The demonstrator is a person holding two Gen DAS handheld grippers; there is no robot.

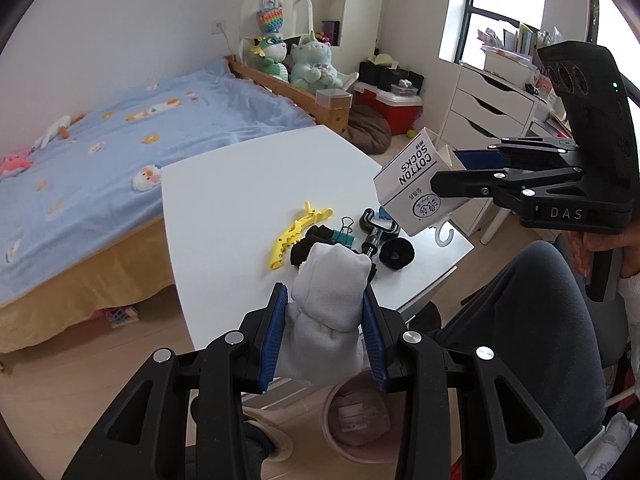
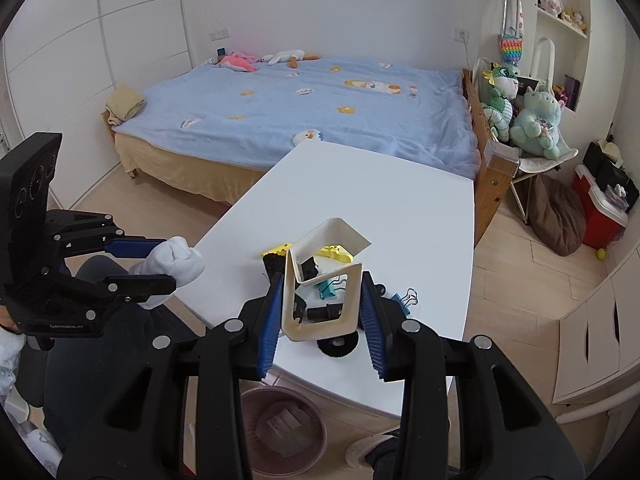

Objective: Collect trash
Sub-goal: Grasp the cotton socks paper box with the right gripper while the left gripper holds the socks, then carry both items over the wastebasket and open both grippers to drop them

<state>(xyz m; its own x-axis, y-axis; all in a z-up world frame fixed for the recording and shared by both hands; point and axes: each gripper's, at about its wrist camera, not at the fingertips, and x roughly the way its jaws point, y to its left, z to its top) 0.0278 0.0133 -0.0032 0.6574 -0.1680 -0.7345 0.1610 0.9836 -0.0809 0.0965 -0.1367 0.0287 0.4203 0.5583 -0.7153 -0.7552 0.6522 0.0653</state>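
A: Left wrist view?

B: The left claw (image 1: 326, 330) is clenched on one soft, knitted white sock bundle (image 1: 328, 292), held over the near edge of the smooth white surface (image 1: 240, 184). One pink round bin (image 1: 360, 420) sits on the floor below.

A: Right wrist view?

B: The right claw (image 2: 320, 312) grips one squashed, open-ended white cardboard sock box (image 2: 320, 280) above the surface's clutter: a yellow plastic clip (image 2: 340, 254) and two binder clips (image 2: 404, 300).

Bright daylight from window (image 1: 460, 8) — soft shadows, sharp focus, fisheye bending, dark vignette at corners.
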